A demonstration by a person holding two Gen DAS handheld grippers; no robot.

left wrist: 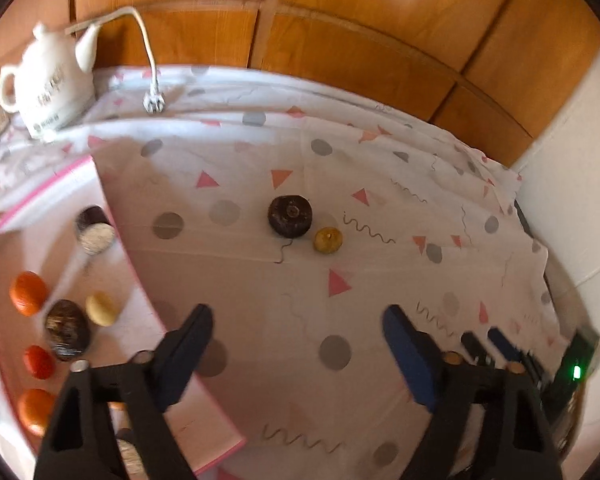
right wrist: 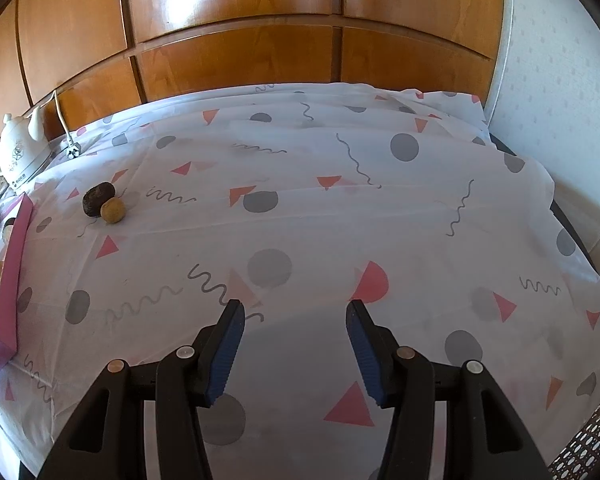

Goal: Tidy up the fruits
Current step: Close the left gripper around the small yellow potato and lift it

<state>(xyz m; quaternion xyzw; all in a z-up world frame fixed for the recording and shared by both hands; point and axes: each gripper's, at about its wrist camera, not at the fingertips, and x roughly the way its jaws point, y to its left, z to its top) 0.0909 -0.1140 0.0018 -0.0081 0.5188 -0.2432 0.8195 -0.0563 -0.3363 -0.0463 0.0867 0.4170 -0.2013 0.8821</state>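
- Left gripper [left wrist: 298, 326] hanging over the patterned tablecloth [left wrist: 400, 208], jaws apart, nothing between the blue pads.
- Right gripper [right wrist: 295, 322] also above the cloth, jaws parted, gap empty.
- Still out on the cloth: a dark brown round fruit [left wrist: 290, 215] with a small yellow-brown fruit [left wrist: 328, 240] just beside it, apparently touching, well ahead of the left gripper's fingers.
- Same pair visible far left in the right wrist view, near the box edge.
- Pink-rimmed box [left wrist: 118, 232] at the left, open, holding fruit: an orange one [left wrist: 28, 293], a dark one [left wrist: 67, 330], a pale yellow one [left wrist: 102, 309], a small red one [left wrist: 39, 362], another orange one [left wrist: 34, 410].
- Also in the box, a dark piece with a whitish face [left wrist: 95, 230], too blurred to identify.
- White teapot [left wrist: 46, 84] at the far left corner, with a white cord and plug [left wrist: 154, 100] beside it.
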